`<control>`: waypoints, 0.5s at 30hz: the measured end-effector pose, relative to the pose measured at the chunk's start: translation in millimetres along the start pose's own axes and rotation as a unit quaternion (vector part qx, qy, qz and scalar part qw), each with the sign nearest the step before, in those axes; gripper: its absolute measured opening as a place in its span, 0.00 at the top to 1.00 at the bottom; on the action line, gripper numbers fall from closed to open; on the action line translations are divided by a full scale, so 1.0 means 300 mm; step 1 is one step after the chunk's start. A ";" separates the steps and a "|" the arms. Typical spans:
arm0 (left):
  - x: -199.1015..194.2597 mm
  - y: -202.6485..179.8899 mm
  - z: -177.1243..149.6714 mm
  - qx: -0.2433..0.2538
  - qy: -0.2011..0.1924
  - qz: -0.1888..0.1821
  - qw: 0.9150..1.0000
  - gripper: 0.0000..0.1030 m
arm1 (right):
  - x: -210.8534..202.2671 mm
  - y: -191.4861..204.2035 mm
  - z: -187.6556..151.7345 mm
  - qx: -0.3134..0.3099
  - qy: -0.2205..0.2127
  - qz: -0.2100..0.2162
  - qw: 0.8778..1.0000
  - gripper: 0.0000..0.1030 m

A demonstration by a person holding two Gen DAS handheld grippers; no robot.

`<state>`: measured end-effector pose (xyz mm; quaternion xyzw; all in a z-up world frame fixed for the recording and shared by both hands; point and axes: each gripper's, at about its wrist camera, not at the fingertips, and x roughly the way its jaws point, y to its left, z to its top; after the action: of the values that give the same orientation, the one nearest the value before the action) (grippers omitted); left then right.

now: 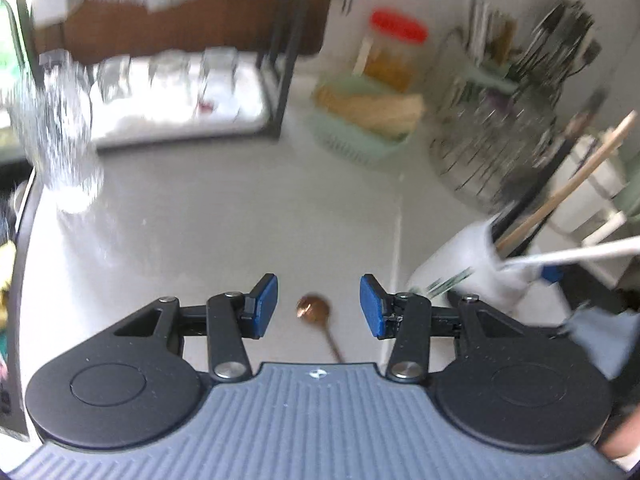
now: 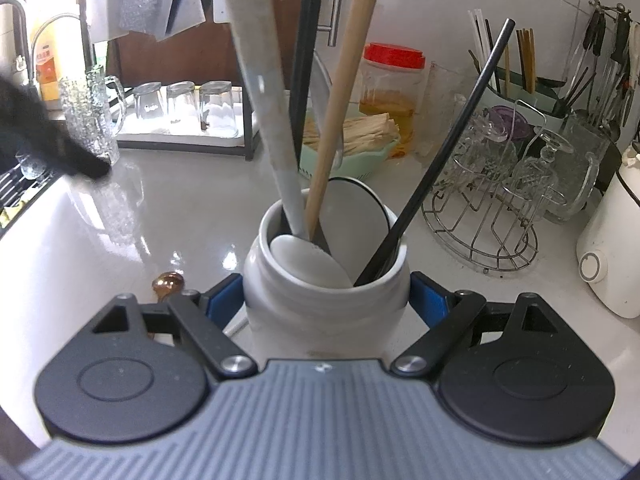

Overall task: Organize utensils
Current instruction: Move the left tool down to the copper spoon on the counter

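White countertop point(image 2: 160, 216) carries a white utensil crock point(image 2: 326, 300), clamped by the right gripper point(image 2: 326, 304). Left gripper point(image 1: 319, 306) hangs unclenched above a copper spoon point(image 1: 314, 308) lying just left of the crock.

Counter point(image 1: 200, 240) clear around spoon point(image 1: 314, 308); jar point(image 1: 472, 260) beside.
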<state>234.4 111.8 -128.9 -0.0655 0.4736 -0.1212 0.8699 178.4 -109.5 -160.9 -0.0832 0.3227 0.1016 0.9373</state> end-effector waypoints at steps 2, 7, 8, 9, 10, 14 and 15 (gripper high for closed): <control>0.052 0.004 -0.025 -0.001 0.010 0.002 1.000 0.50 | -0.002 -0.002 -0.001 -0.002 0.002 0.002 1.000 0.12; 0.161 -0.005 -0.070 0.000 0.024 0.005 1.000 0.50 | -0.006 -0.004 -0.003 -0.001 0.005 0.001 1.000 0.12; 0.182 -0.011 -0.076 0.004 0.026 0.010 1.000 0.50 | -0.008 -0.004 -0.004 -0.001 0.006 0.000 1.000 0.12; 0.197 -0.017 -0.081 0.007 0.026 0.014 1.000 0.50 | -0.010 -0.003 -0.005 0.000 0.006 -0.001 1.000 0.12; 0.214 -0.025 -0.080 0.010 0.026 0.020 0.999 0.50 | -0.011 -0.002 -0.006 0.000 0.006 -0.001 1.000 0.12; 0.262 -0.047 -0.085 0.015 0.023 0.034 0.999 0.50 | -0.017 0.000 -0.008 0.001 0.007 -0.002 1.000 0.12; 0.274 -0.053 -0.082 0.014 0.027 0.041 0.999 0.50 | -0.018 0.000 -0.008 0.001 0.008 -0.003 1.000 0.12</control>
<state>254.3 74.1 -204.9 -0.0303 0.4970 -0.0941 0.8621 172.8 -110.8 -159.6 -0.0842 0.3299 0.0983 0.9351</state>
